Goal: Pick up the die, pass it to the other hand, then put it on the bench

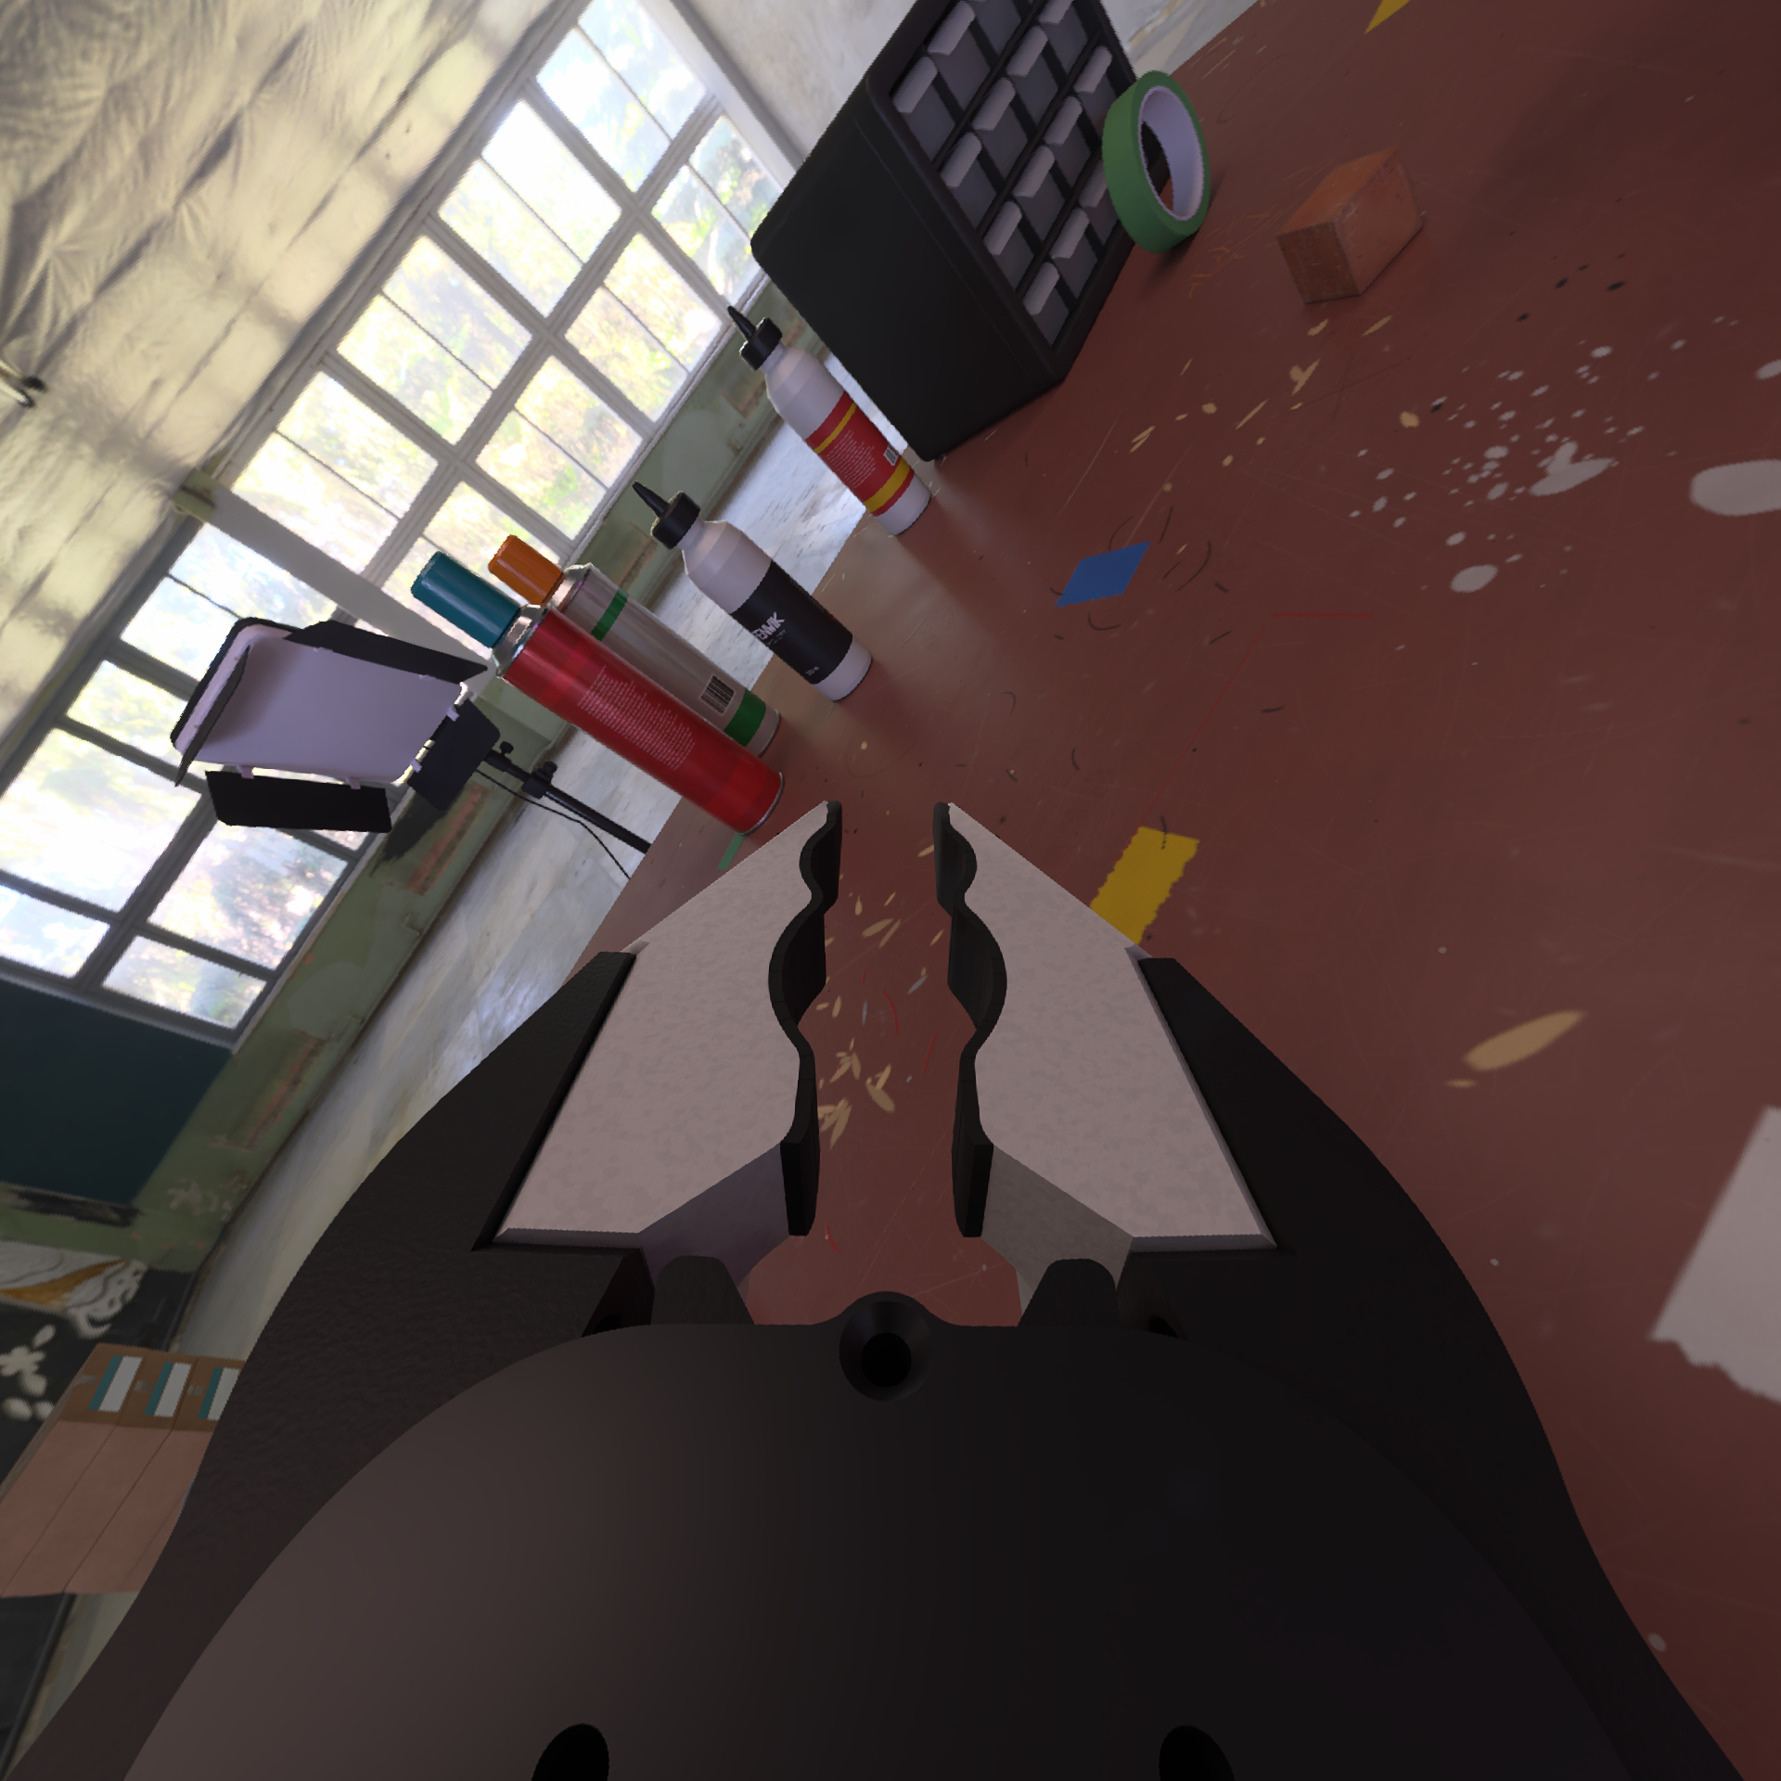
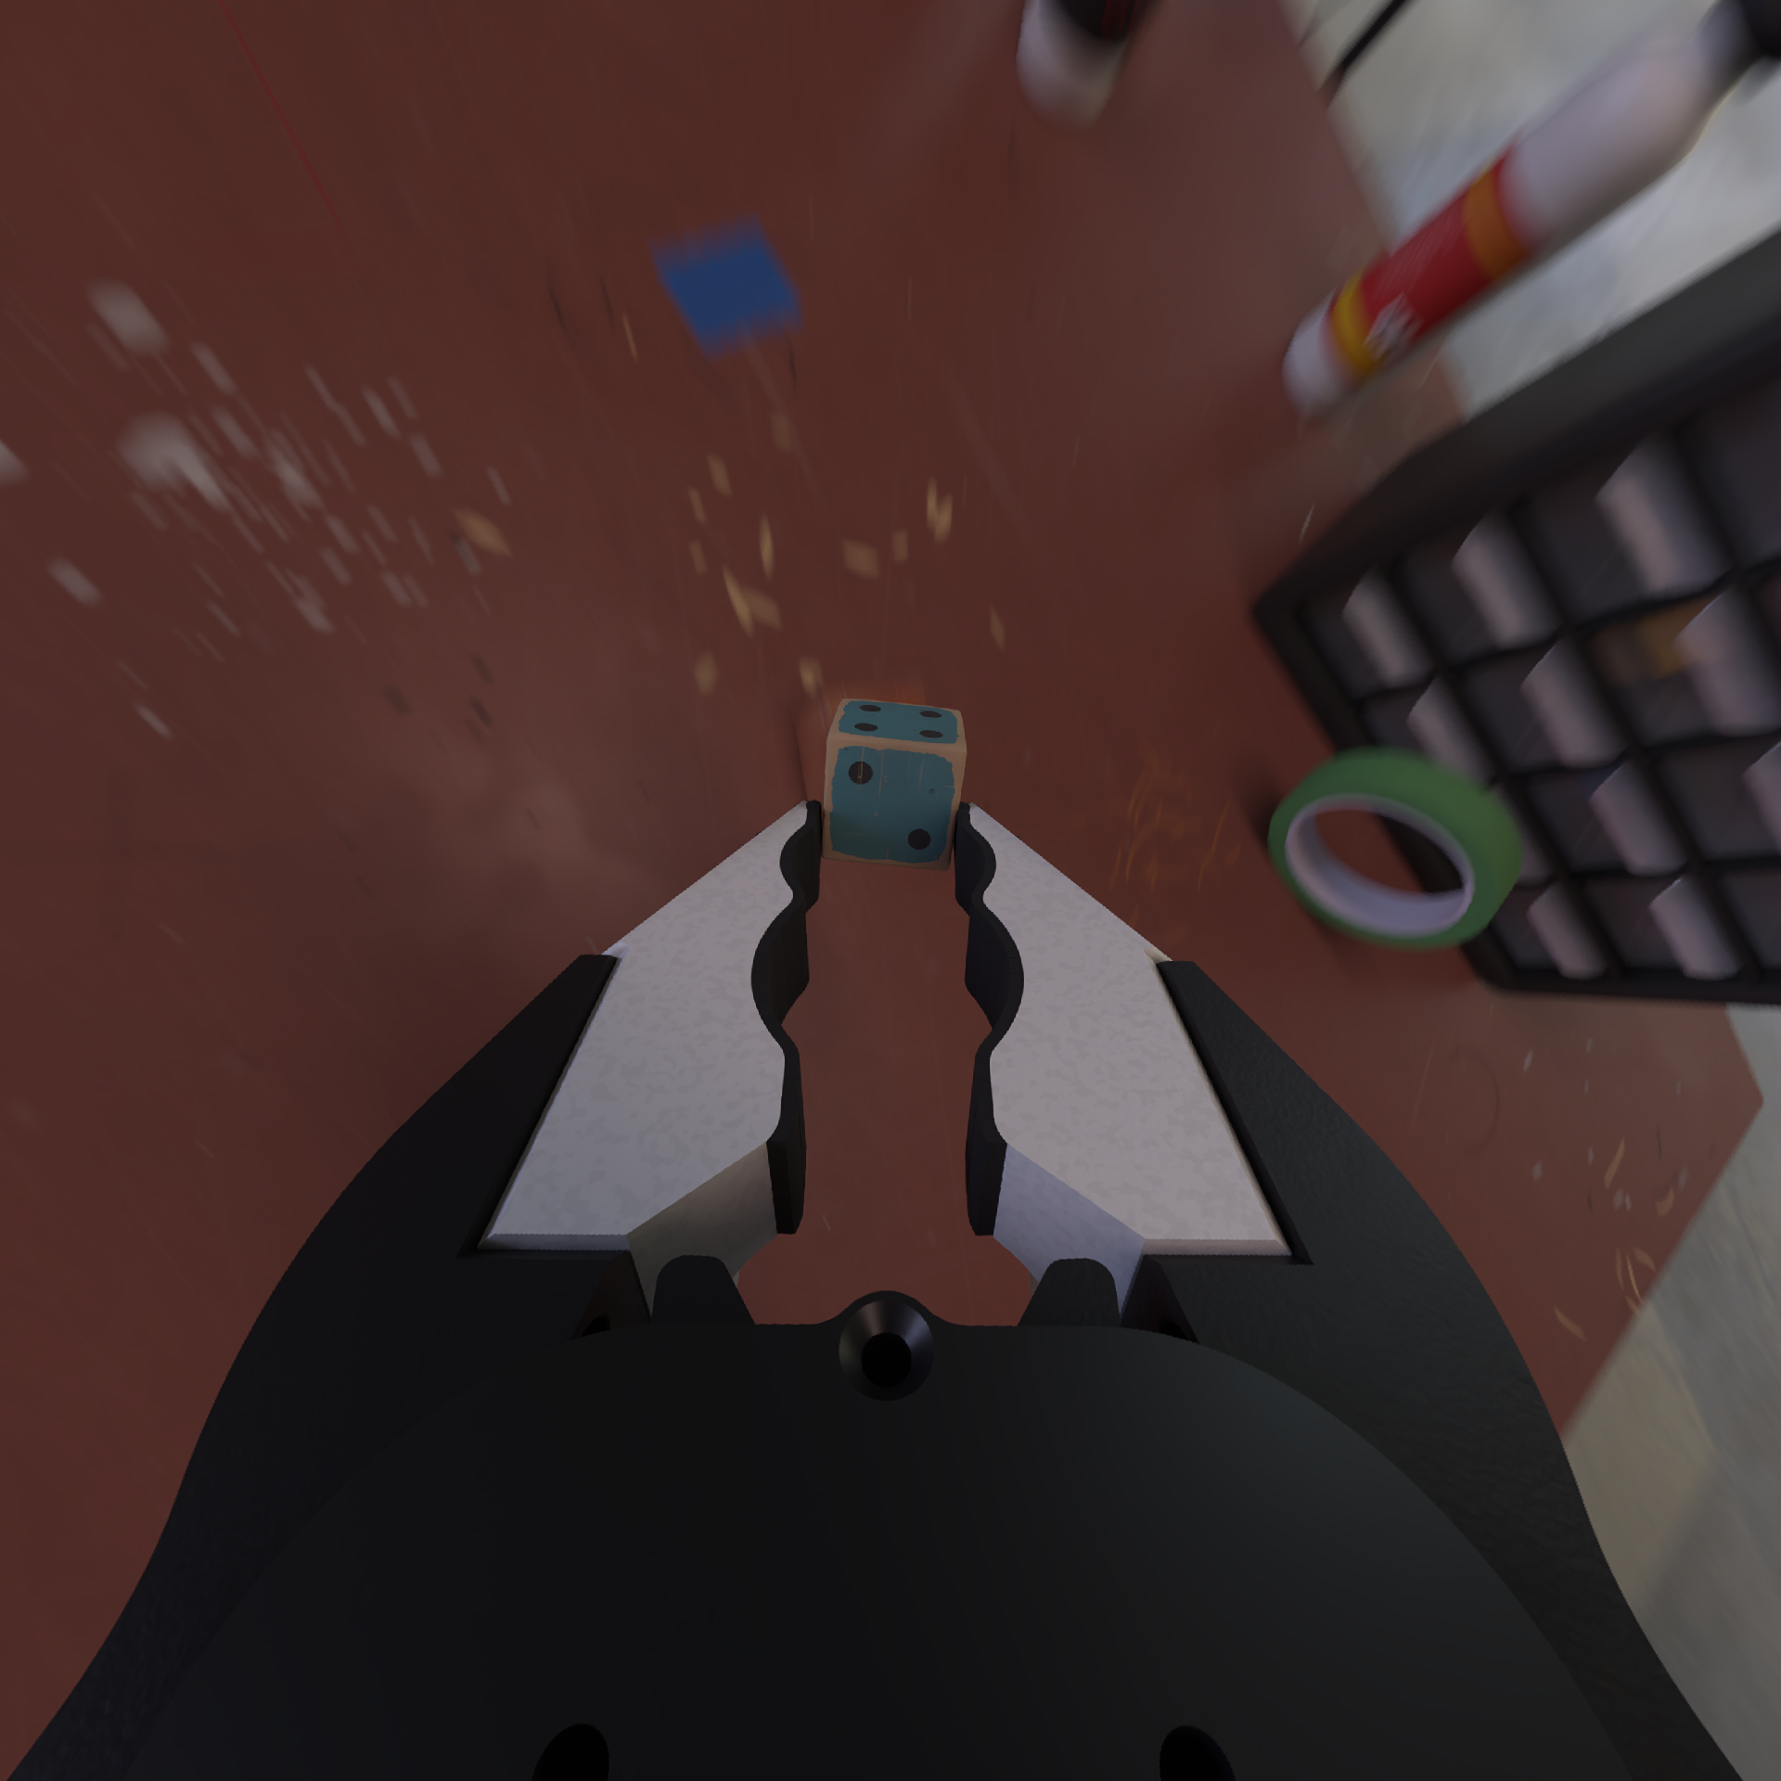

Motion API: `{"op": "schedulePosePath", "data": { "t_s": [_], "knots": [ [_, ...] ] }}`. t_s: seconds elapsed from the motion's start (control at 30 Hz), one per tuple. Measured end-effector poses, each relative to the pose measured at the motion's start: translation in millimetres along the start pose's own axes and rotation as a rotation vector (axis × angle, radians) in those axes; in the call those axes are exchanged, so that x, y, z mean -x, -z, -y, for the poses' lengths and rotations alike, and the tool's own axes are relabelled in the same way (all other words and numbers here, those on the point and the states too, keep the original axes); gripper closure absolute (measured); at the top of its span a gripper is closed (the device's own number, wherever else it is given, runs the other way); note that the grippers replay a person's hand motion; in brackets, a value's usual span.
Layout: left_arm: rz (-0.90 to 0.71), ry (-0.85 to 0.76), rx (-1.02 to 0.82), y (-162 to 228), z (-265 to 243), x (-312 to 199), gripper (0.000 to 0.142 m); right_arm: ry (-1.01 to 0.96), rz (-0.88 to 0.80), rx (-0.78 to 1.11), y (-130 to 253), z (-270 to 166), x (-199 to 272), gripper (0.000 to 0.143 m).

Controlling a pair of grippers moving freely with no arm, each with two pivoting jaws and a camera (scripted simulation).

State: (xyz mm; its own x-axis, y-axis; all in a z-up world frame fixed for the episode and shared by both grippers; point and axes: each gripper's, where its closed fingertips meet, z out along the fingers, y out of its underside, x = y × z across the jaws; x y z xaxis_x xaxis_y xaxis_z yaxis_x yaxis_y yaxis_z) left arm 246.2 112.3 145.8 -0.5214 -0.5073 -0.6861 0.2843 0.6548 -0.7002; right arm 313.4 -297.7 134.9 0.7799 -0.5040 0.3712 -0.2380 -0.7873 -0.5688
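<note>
Right claw [image 2: 887,819] gripping teal die [image 2: 894,785] at very fingertips, jaws closed on its two side faces; die sitting dead ahead along claw axis, seemingly lifted off brown tabletop [image 2: 385,867]. Surroundings blurring, so we are judging claw to be moving. Left claw [image 1: 887,819] hovering over tabletop, jaws partly parted, holding nothing. Die not showing in left view, so we cannot tell which way it lies from left claw. Green tape roll [image 2: 1393,848] lying right of die, beside black drawer organiser [image 2: 1590,723].
</note>
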Motion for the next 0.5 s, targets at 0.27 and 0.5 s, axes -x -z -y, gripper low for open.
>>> {"op": "schedulePosePath", "data": {
  "t_s": [0.27,0.5],
  "knots": [
    [0.013,0.046,0.046,-5,-10,5,0.128,0.249,0.18,0.352,-80,-70,-5,0.116],
    [-0.002,0.065,0.087,-9,-26,6,0.138,0.307,0.274,0.512,-96,-86,-2,0.116]
  ]
}}
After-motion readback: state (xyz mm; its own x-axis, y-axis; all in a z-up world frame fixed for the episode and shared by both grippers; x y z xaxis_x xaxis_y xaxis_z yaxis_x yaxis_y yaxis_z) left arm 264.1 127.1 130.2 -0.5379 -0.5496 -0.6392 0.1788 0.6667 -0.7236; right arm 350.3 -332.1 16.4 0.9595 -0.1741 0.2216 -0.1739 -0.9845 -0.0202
